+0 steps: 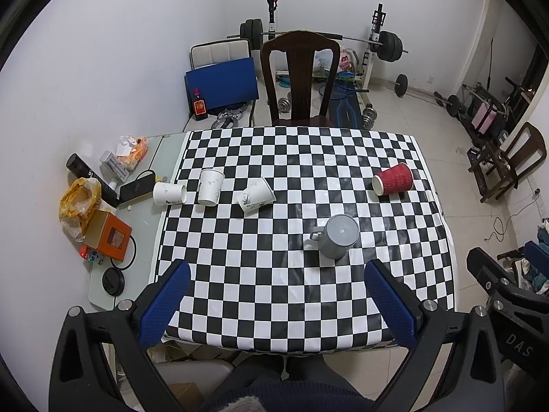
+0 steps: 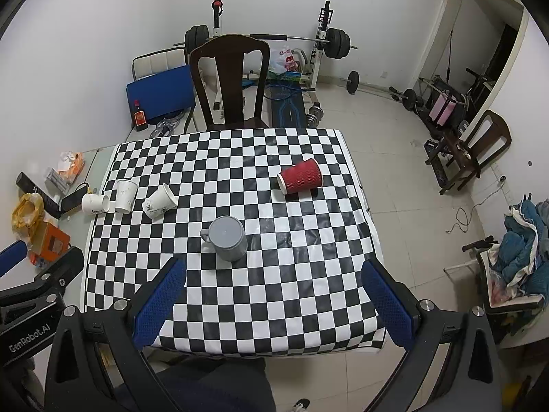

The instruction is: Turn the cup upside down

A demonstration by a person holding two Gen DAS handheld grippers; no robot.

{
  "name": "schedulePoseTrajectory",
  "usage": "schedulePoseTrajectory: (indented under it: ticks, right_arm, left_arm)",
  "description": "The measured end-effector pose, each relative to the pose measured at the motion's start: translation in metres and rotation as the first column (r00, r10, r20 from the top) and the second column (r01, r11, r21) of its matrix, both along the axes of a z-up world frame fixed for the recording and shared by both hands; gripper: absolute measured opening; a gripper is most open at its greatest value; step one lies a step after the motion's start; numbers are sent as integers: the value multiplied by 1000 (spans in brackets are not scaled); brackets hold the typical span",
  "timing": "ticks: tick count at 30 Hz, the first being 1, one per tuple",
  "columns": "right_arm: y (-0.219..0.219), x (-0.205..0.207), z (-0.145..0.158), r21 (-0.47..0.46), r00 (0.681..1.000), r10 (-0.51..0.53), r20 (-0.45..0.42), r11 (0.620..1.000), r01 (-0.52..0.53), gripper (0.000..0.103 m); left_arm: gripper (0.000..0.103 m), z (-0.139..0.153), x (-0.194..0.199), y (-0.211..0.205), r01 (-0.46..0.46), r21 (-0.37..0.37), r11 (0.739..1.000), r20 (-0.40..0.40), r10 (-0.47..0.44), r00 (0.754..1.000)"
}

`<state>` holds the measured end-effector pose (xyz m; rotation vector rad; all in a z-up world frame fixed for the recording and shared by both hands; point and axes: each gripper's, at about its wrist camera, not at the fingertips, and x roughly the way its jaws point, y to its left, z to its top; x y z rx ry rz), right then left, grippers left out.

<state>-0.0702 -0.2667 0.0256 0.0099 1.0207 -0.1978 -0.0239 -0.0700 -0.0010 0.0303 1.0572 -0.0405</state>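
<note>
A grey mug (image 1: 338, 236) (image 2: 228, 238) stands upside down on the checkered table, handle to the left. A red ribbed paper cup (image 1: 393, 178) (image 2: 301, 180) lies on its side at the right. Three white paper cups sit at the left: one on its side (image 1: 168, 193) (image 2: 94, 203), one upside down (image 1: 210, 186) (image 2: 125, 195), one tipped on its side (image 1: 255, 194) (image 2: 160, 201). My left gripper (image 1: 276, 305) is open and empty above the table's near edge. My right gripper (image 2: 272, 305) is open and empty, also near that edge.
The checkered cloth (image 1: 260, 295) covers the table. Clutter lies at the left: an orange box (image 1: 108, 236), a yellow bag (image 1: 78, 199), a black lid (image 1: 113, 282). A dark wooden chair (image 1: 298, 79) stands behind the table. Weights and a bench fill the back.
</note>
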Motion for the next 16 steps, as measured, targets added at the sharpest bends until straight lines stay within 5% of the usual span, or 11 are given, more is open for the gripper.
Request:
schedulePoseTrajectory:
  ticks: [16]
  right_arm:
    - [1,2,3,3,1000,-3,-1,1000,3,103]
  left_arm:
    - [103,-1,0,7,0,-2,1000,3,0,1000]
